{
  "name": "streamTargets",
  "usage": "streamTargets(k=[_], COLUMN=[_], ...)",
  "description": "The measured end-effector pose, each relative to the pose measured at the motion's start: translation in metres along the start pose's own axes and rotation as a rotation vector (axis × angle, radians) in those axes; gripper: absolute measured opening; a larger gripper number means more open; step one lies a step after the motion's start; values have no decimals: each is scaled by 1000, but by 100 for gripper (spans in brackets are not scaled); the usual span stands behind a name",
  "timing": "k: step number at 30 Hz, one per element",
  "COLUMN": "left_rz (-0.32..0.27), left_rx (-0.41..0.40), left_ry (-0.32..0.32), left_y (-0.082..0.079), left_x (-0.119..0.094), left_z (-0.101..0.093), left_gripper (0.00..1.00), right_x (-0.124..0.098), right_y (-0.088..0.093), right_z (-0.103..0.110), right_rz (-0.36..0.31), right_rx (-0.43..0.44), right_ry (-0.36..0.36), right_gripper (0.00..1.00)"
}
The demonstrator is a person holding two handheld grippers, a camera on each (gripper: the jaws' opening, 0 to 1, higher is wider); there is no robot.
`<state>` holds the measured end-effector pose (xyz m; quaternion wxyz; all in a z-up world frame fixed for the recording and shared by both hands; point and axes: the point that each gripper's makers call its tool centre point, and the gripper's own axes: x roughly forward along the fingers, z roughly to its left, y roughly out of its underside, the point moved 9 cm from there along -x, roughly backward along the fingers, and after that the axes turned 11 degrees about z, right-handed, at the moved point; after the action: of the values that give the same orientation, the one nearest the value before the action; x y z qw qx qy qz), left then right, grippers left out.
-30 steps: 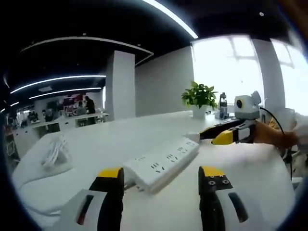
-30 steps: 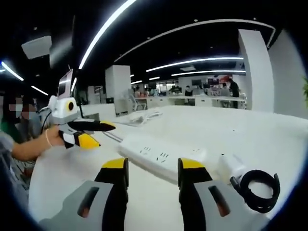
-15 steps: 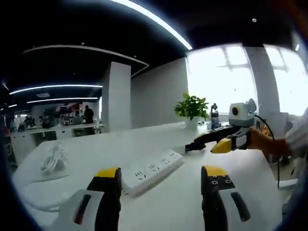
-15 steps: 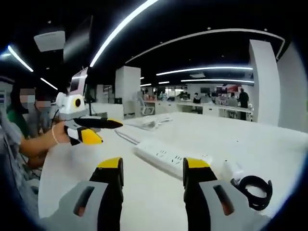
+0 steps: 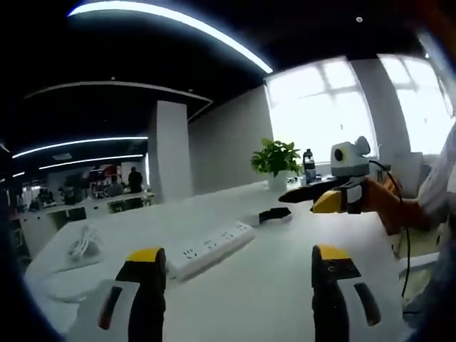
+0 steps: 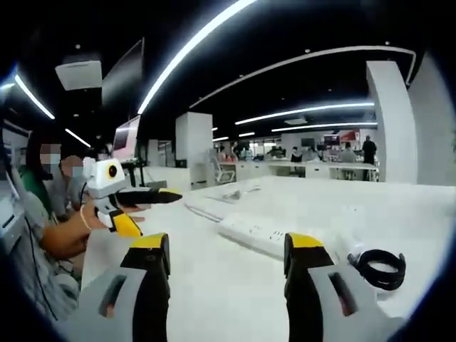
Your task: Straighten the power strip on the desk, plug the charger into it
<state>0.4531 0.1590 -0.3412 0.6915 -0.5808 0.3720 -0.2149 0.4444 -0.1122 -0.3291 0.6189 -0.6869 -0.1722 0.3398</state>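
A white power strip (image 5: 206, 246) lies slantwise on the white desk (image 5: 271, 292), a little ahead of my left gripper (image 5: 237, 258), which is open with nothing between its jaws. Past the strip's far end lies the charger with its black coiled cable (image 5: 274, 212). My right gripper (image 5: 299, 201) hovers beyond it, held by a hand. In the right gripper view the strip (image 6: 260, 235) lies ahead of my open right gripper (image 6: 226, 246), with the charger cable (image 6: 365, 263) at its right end. The left gripper (image 6: 158, 212) hangs open at the left.
A potted plant (image 5: 274, 157) and a dark bottle (image 5: 308, 162) stand at the desk's far side by the windows. A bundle of white cable (image 5: 82, 242) lies on the desk at the left. Seated people (image 6: 50, 206) are at the left in the right gripper view.
Both views have pulled back from the power strip, which now looks smaller and farther off. The jaws of both grippers stand a little wider apart. The strip and charger stay on the desk.
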Motion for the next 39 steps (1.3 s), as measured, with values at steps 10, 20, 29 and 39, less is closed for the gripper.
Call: streamTargets(k=[10, 20, 29, 39], left_rz=[-15, 49, -57, -67], left_rx=[92, 105, 2, -26], left_ry=[-148, -252, -206, -100], left_y=[1, 4, -2, -7], left_x=[-14, -19, -19, -19], left_z=[-7, -6, -11, -19], left_gripper=[99, 93, 96, 100], right_x=[-5, -14, -13, -12], right_y=[3, 2, 3, -2], right_z=[7, 9, 11, 15], right_rz=[-50, -63, -78, -210], right_rx=[-28, -71, -49, -67], right_ry=[42, 83, 66, 65], right_gripper=[100, 100, 100, 100])
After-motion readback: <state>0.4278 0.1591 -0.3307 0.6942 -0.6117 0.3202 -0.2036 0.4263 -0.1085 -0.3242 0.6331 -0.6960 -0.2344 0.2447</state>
